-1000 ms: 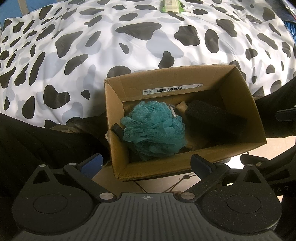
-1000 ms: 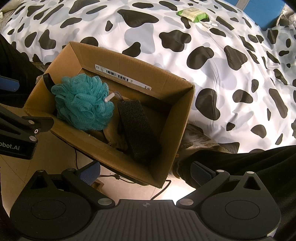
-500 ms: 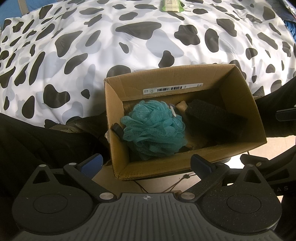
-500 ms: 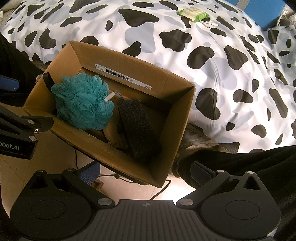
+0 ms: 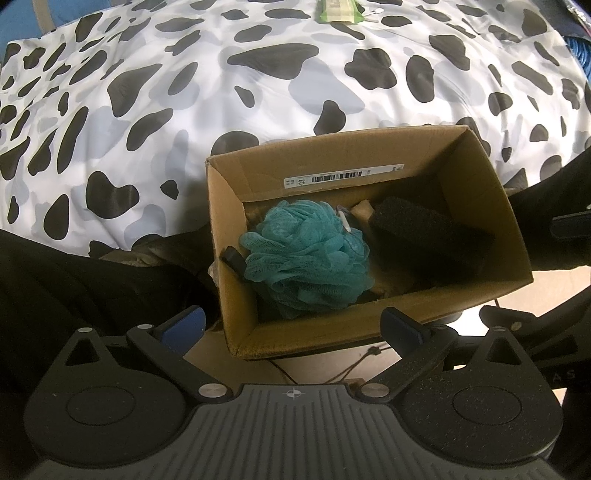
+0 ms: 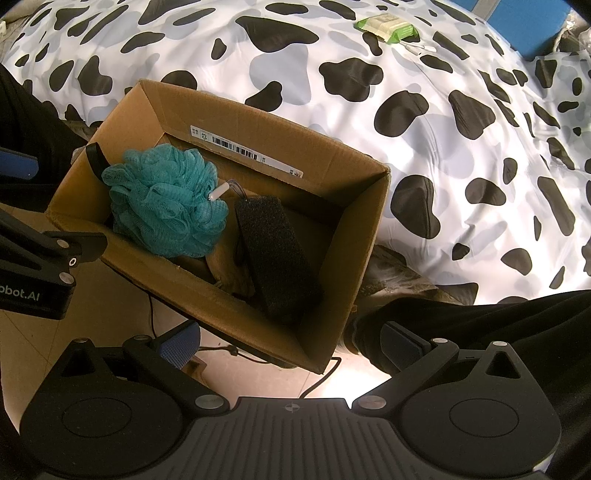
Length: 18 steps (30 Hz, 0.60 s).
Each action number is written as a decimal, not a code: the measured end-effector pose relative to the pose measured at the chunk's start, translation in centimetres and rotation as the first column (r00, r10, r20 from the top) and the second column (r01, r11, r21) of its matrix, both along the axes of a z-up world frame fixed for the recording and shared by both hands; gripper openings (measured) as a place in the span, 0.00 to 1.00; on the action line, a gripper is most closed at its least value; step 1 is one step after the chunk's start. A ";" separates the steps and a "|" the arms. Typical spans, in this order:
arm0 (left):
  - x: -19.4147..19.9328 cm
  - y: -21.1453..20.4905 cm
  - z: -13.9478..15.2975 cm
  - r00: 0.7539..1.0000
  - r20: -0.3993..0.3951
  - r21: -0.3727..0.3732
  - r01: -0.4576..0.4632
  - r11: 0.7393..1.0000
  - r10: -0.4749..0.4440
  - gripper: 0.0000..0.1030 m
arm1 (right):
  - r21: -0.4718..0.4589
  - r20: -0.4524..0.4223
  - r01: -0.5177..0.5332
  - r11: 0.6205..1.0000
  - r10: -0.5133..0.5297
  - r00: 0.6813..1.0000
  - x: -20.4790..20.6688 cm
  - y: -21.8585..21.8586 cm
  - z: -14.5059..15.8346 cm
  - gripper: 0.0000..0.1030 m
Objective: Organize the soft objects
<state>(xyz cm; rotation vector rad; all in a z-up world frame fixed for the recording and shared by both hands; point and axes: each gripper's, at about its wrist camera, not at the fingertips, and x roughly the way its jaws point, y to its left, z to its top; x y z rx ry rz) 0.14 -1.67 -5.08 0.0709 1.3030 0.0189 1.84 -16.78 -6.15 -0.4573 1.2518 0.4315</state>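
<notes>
An open cardboard box [image 5: 236,221] [image 6: 365,229] stands at the near edge of a cow-print bed. Inside lie a teal mesh bath pouf [image 5: 306,254] [image 6: 166,206] on the left and a black sponge block [image 5: 428,236] [image 6: 277,258] on the right, over something tan. My left gripper [image 5: 295,325] is open and empty, held just in front of the box's near wall. My right gripper [image 6: 291,343] is open and empty, held near the box's near right corner.
The cow-print bedspread [image 5: 258,74] [image 6: 443,92] fills the far part of both views. A green wipes packet [image 5: 338,9] [image 6: 388,26] lies far back on it. A person's dark clothing [image 5: 74,277] [image 6: 480,325] flanks the box. A cable [image 6: 321,380] lies on the tan floor.
</notes>
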 end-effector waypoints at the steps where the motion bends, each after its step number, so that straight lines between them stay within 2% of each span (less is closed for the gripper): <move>1: 0.0 0.0 0.0 1.000 0.000 0.000 0.000 1.000 0.000 1.00 | 0.000 0.000 0.000 1.000 0.000 1.000 0.0 0.0 0.0 1.00; 18: 0.1 -0.2 0.1 1.000 -0.002 0.008 0.014 1.000 -0.014 1.00 | -0.002 -0.001 0.000 1.000 0.000 1.000 0.0 0.1 0.0 1.00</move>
